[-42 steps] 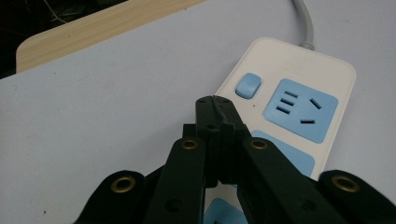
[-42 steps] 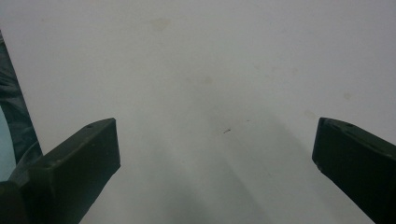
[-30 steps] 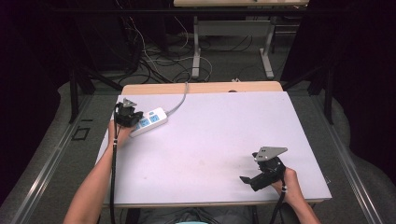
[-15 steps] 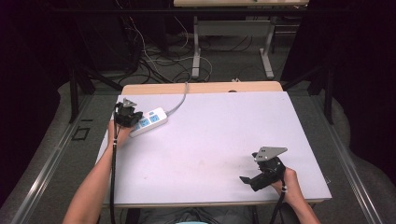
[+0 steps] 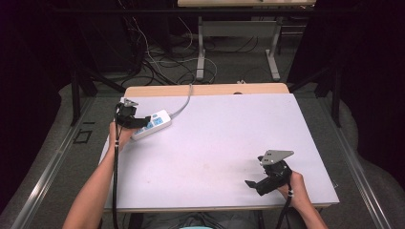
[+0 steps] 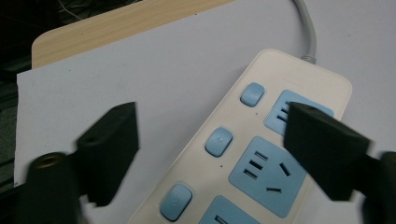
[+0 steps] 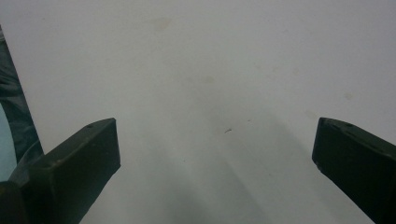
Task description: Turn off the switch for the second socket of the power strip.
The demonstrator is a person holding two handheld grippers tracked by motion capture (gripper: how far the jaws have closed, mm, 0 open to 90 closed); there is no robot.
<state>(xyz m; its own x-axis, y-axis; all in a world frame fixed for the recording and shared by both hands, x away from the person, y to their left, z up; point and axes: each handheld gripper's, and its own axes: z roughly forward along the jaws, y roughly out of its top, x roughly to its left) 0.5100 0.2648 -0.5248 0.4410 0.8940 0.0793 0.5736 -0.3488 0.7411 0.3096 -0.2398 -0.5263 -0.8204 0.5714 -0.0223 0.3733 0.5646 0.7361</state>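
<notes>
A cream power strip [image 5: 154, 124] with blue sockets and blue buttons lies at the table's far left, and its grey cable [image 5: 184, 102] runs off toward the back edge. My left gripper [image 5: 137, 121] hovers at the strip's near end, open. In the left gripper view the strip [image 6: 280, 70] lies between and under the spread jaws of the left gripper [image 6: 212, 140], the right jaw over a socket and the left jaw over bare table. My right gripper [image 5: 253, 184] rests near the front right, open, with nothing between its jaws [image 7: 215, 158] but white tabletop.
The white tabletop [image 5: 224, 129] lies on a wooden board whose strip [image 5: 205, 89] shows along the back edge. Behind the table, cables [image 5: 157, 57] cover the floor around the metal legs of another desk [image 5: 200, 52]. A dark edge [image 7: 11, 107] shows at the left of the right gripper view.
</notes>
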